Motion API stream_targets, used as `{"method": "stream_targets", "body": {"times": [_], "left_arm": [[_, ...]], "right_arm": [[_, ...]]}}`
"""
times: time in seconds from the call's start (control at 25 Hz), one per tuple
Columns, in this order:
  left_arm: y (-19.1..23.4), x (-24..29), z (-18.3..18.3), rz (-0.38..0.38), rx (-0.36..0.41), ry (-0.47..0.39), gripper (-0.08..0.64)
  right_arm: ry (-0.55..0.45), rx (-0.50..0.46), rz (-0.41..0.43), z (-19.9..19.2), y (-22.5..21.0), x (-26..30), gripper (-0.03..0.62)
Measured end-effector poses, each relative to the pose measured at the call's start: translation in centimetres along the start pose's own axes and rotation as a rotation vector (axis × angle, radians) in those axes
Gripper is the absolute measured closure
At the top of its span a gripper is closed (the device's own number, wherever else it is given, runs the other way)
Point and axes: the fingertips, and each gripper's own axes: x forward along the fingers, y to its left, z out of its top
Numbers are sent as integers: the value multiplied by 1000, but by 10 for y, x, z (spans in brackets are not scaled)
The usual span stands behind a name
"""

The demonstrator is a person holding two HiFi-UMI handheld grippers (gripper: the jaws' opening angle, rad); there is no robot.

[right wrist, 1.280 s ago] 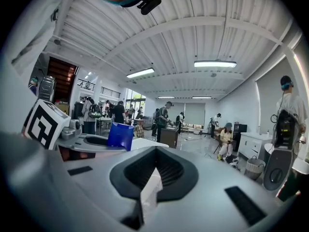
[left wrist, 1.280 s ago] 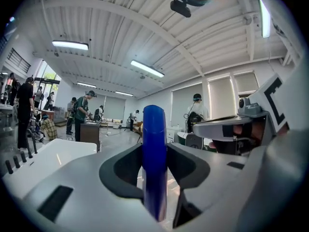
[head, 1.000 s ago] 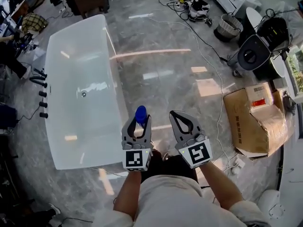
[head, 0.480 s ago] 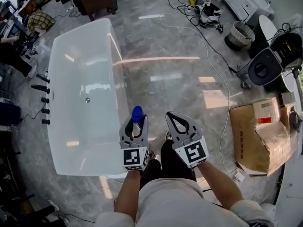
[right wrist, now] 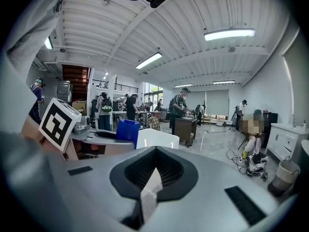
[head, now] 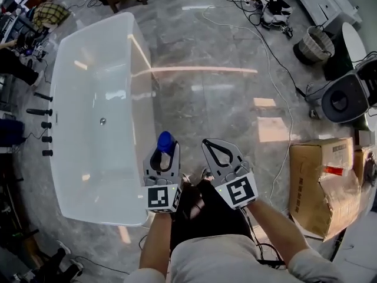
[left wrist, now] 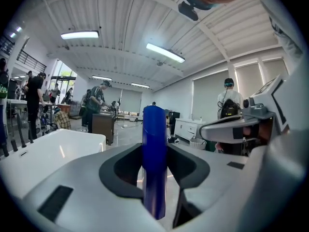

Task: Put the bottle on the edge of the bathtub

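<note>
A blue bottle (head: 165,141) stands upright between the jaws of my left gripper (head: 163,151), which is shut on it. In the left gripper view the bottle (left wrist: 154,163) fills the gap between the grey fingers (left wrist: 82,187). It hangs over the floor just right of the white bathtub's near right rim (head: 147,122). My right gripper (head: 208,143) is beside it on the right, shut with nothing in it. In the right gripper view its tips (right wrist: 150,193) meet, and the bottle (right wrist: 128,132) and the tub (right wrist: 155,137) show beyond.
Black tap fittings (head: 42,125) stand on the floor left of the tub. A cardboard box (head: 324,181) lies at the right, with cables (head: 277,58), a basket (head: 315,43) and a black round seat (head: 344,99) further off. People (left wrist: 96,105) stand at the back.
The bathtub's right rim has come closer to the bottle as the person steps toward it. Both grippers keep their hold and spacing.
</note>
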Motion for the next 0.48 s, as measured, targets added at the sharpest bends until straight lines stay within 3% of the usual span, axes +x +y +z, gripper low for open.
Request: {"method": "stream_targets", "body": {"times": [0.24,0.48], "left_arm": [[42,49,-48,35,-11,2,396],[77,88,-94,73,-33,51,396]], "right_arm": [[39,45,4,-65,-24,59,588],[58,44,43,-98,-33,104,588]]}}
